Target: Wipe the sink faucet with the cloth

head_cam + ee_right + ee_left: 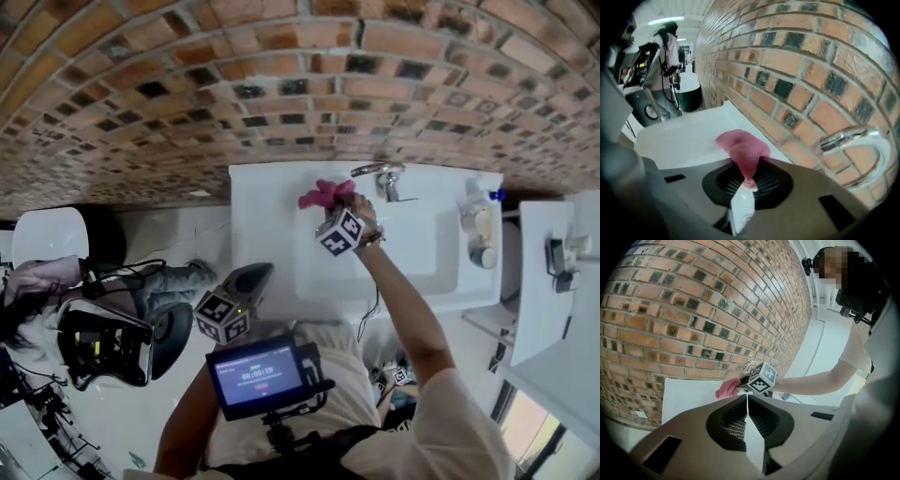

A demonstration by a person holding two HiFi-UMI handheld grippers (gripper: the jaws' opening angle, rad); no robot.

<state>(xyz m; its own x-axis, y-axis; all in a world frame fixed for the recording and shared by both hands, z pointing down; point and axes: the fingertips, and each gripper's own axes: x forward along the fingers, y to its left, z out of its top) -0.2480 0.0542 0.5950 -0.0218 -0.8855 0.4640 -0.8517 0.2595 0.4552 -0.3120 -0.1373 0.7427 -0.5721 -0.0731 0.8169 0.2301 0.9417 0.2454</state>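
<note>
Your right gripper (749,177) pinches the pink cloth (740,147), chrome faucet (855,136) just to its right; left gripper (746,403) jaws together, empty.

Count: one sink (262,220), one faucet (379,172), one pink cloth (323,195). Two grippers: left gripper (746,398), right gripper (749,180). One bottle (475,217). One small screen (258,375).

Right hand-held gripper (342,208) reaches forward, clamped; left hand-held gripper (258,275) hangs closed.

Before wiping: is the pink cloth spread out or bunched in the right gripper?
Bunched: the pink cloth is a crumpled wad, pinched in the shut right gripper.
</note>
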